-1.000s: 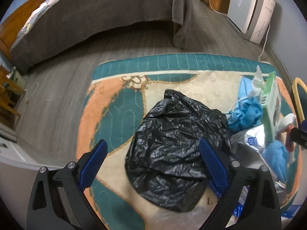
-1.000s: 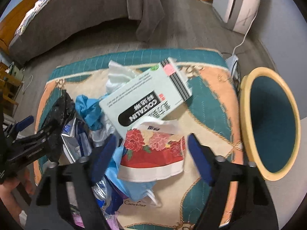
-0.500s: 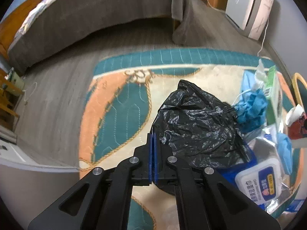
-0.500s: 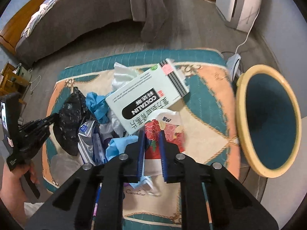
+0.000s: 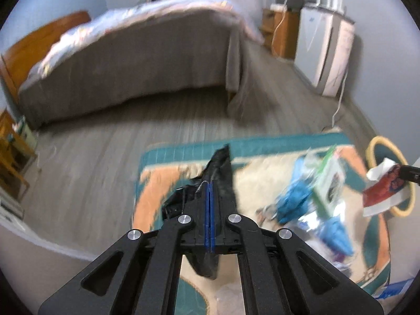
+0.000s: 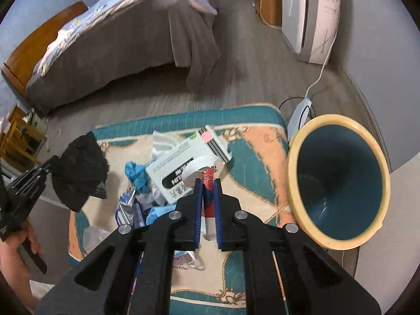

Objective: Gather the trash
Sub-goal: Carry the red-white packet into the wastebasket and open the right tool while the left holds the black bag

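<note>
My left gripper (image 5: 210, 185) is shut on a crumpled black plastic bag (image 5: 223, 168), which hangs clear of the rug; the right wrist view shows the same bag (image 6: 78, 173) at the left. The jaws of my right gripper (image 6: 208, 182) are closing, and a red flowered paper wrapper (image 6: 208, 176) with a white band is pinched between the pads. The wrapper (image 5: 383, 191) is lifted beside the yellow-rimmed teal bin (image 6: 294, 173). A white carton (image 6: 183, 157), blue gloves (image 6: 135, 173) and foil packets still lie on the rug (image 6: 262, 136).
The bin lies tipped at the rug's right edge, its mouth facing me. A bed with a grey cover (image 6: 118, 52) stands beyond the wooden floor. A white appliance (image 6: 312, 15) with a trailing cable is at the far right. A person's hand (image 6: 29, 239) grips the left tool.
Both grippers went from open to shut: the left onto the black bag, the right onto the red flowered wrapper. Both then rose, lifting their items off the rug.
</note>
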A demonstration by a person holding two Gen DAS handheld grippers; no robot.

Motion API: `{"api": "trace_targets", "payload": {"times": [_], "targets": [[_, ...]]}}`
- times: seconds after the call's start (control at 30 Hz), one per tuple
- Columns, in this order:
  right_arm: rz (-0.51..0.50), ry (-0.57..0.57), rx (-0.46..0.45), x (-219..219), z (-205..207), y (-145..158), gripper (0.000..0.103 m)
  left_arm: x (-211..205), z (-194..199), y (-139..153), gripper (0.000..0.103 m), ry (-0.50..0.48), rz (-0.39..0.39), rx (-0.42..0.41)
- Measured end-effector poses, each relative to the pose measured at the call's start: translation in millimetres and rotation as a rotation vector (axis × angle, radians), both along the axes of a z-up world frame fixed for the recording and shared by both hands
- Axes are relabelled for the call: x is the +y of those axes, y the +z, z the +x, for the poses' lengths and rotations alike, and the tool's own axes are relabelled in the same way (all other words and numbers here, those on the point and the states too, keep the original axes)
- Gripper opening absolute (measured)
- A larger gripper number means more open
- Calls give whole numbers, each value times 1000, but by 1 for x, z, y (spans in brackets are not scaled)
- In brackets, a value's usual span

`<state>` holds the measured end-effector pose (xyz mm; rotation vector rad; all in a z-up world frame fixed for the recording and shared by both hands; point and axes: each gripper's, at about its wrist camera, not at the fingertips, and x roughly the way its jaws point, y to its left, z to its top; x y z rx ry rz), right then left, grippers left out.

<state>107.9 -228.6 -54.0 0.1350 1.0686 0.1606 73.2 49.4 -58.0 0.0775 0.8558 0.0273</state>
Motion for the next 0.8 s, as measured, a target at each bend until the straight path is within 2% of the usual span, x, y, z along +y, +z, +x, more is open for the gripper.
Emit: {"api": "trace_targets", "payload": {"times": [0.07,0.17,0.3,0.37,0.53,0.57,0.63,0.7,0.77,0.8], "targets": [[9,-14,-16,-6,0,7,8,-9,-4,18,1,-27,23,-52],[27,-26,-31,-16,1,14,8,-21,-8,39,1,-62,18,-109],[33,-33,-52,-25,-2,22,8,-31,-10,51,1,-98,-6,-137],[45,-32,-50,-27,-1,22,8,-32,-4,43,1,-88,1,-100],[39,-3,-27,-21,1,13,8,-2,15,-9,1,3,-77,69],[44,1,-24,-19,2,11,8,4,17,-22,4,24,-73,99],[38,5,-22,-16,5,9,8,15,22,-46,18,75,-47,160],[37,15,-16,-11,8,5,8,30,24,-63,56,127,-20,192],[34,26,-4,-4,12,0,8,46,26,-77,67,172,-17,218],[32,30,-4,-2,13,-1,8,55,27,-84,67,196,-31,239]]}}
